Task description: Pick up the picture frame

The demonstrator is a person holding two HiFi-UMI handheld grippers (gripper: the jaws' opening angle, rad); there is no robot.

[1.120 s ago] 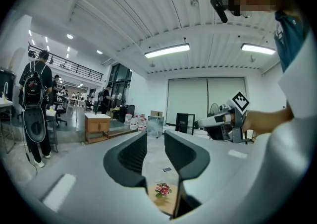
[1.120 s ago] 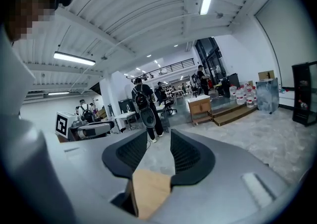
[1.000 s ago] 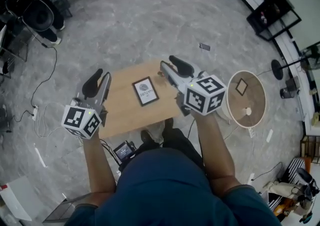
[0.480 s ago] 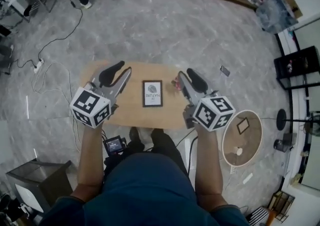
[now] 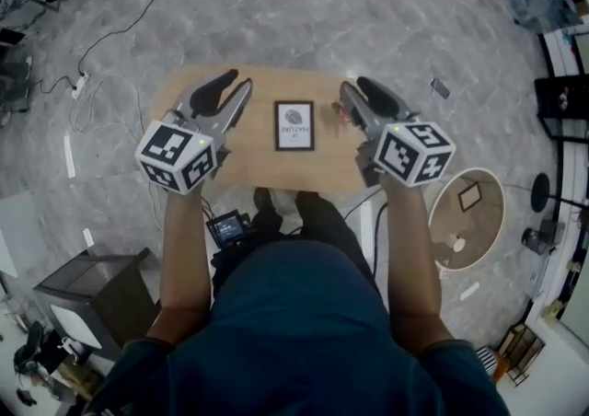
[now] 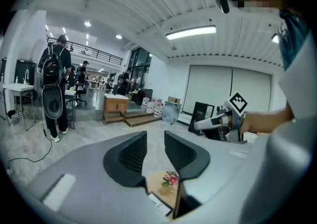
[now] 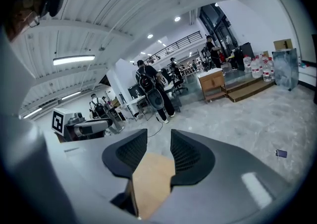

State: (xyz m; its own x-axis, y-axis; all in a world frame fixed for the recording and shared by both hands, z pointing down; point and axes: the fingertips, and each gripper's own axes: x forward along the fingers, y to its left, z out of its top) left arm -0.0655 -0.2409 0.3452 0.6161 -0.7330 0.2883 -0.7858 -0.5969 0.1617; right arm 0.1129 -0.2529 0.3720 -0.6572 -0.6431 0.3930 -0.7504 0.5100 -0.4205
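Left gripper [image 5: 232, 97] and right gripper [image 5: 353, 99] — jaws parted, nothing gripped — held over the wooden table [image 5: 248, 155], picture frame [image 5: 294, 124] lying flat between them, untouched.

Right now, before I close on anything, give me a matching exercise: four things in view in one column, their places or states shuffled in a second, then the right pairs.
Things:
1. picture frame
2. left gripper
3. right gripper
4. pink flowers

Places and states:
A. jaws apart, empty, over the right end of the wooden table
B. lying flat in the middle of the wooden table
C. small, on the wooden table just right of the picture frame
D. jaws apart, empty, over the left end of the wooden table

Pairs: 1-B, 2-D, 3-A, 4-C.
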